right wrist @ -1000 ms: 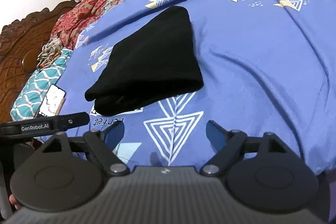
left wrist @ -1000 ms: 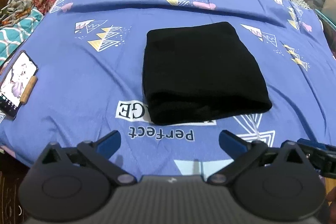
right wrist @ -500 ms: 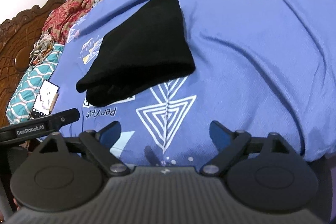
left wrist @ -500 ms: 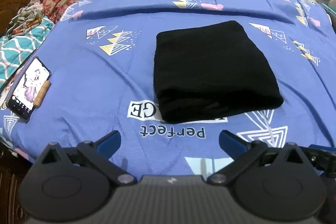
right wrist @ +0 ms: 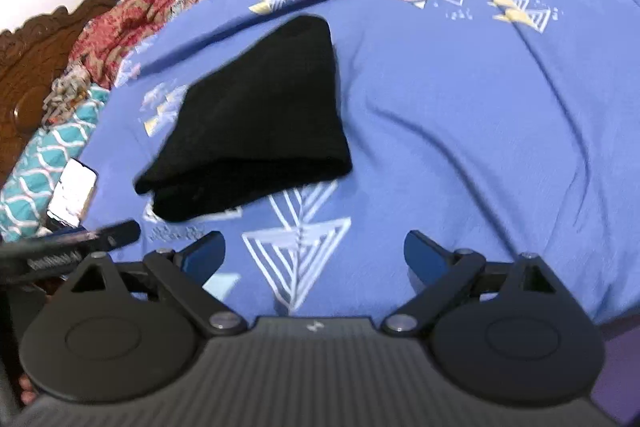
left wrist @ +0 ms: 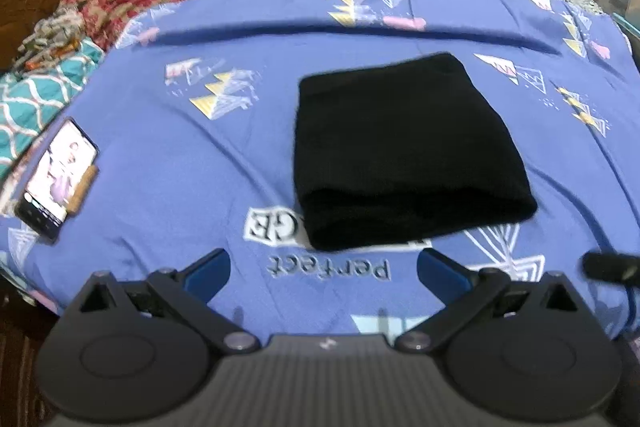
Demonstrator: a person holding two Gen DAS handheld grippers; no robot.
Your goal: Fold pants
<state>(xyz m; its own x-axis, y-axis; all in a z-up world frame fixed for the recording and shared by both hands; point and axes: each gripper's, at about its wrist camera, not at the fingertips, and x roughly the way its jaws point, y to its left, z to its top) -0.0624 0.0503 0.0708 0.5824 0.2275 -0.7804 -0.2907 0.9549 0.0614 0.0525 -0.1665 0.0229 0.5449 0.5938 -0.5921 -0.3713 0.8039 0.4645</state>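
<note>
Both tools, left tool (left wrist: 324, 263) and right tool (right wrist: 314, 251), hang wide open and empty, the right one's jaws just having opened, near the bed edge. Folded black fabric pants (left wrist: 404, 155) lie mid-bed on the blue patterned bedsheet (left wrist: 180, 155), apart from both; any further poke or snag risks undoing the fold.
</note>
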